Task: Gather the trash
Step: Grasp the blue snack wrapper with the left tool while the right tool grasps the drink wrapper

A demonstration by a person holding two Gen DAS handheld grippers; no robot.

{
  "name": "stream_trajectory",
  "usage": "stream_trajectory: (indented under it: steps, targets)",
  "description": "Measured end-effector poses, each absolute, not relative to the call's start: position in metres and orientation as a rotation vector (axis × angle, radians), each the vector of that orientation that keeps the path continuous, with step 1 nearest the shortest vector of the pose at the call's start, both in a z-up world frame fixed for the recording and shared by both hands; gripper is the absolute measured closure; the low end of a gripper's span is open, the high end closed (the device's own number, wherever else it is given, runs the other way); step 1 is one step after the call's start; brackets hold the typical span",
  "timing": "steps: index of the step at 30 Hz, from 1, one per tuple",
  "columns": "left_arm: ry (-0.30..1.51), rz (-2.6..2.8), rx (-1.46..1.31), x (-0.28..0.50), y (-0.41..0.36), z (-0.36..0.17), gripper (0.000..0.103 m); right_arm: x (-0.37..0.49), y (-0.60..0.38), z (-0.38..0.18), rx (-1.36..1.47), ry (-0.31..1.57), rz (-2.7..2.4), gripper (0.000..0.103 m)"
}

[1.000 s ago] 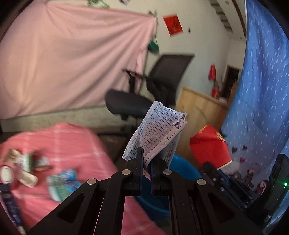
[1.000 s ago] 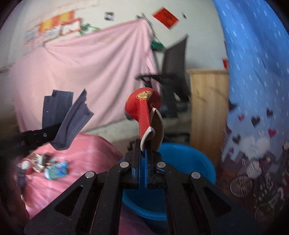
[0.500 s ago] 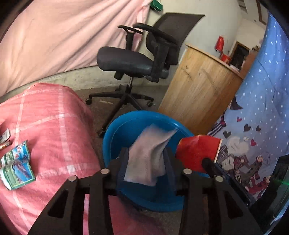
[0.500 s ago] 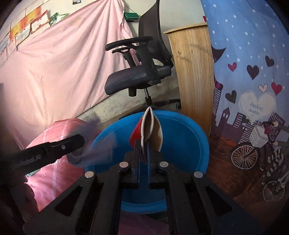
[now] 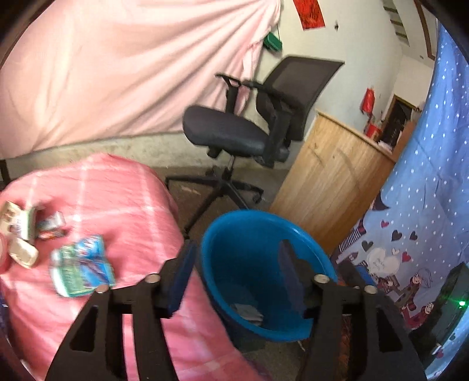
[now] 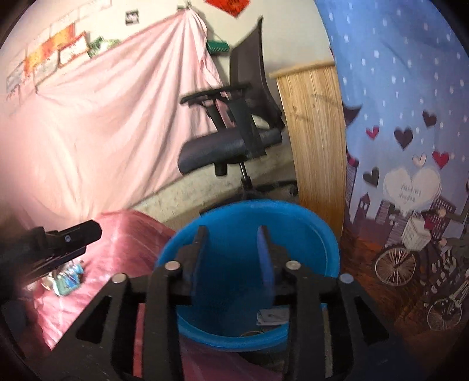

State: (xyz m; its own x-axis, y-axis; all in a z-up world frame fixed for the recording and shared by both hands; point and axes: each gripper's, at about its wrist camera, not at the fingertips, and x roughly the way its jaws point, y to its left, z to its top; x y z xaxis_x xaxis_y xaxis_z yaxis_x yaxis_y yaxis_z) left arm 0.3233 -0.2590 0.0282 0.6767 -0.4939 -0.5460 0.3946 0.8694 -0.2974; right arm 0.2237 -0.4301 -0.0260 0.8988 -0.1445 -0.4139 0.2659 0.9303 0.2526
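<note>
Left wrist view: your left gripper [image 5: 237, 255] has just been opening, nothing between its jaws; the mask [image 5: 246, 312] lies low in the blue basin [image 5: 234, 222]. Your right gripper [image 6: 231, 234], lower centre, likewise spread and empty.

A pink sheet [image 5: 123, 73] is hanging across the pale wall [image 5: 360, 55], with a red paper square [image 5: 312, 13] and a small green item [image 5: 273, 43] showing beside its edge. A black mesh office chair [image 5: 252, 123] is standing on the dusty floor [image 5: 187, 187] next to a curved wooden counter [image 5: 331, 181]. A blue cloth with hearts and cartoon figures [image 6: 410, 132] is hanging at the right. Daylight is falling softly over the room
</note>
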Motion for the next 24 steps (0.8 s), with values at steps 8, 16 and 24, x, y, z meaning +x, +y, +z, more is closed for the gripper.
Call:
stream_trajectory:
  steps: [8,16,24]
  targets:
    - [0.497,-0.377,-0.184,0.287,-0.202,0.045,0.018,0.202,-0.403,0.004,0.279,0.237,-0.151,0.004]
    - [0.361,-0.197,-0.192,0.25,-0.133,0.046,0.003,0.188,-0.36,0.024,0.21,0.098,-0.036,0.0]
    - [0.284,-0.03,-0.16,0.215,-0.076,0.032,0.003,0.18,-0.314,0.037,0.139,0.004,0.077,0.0]
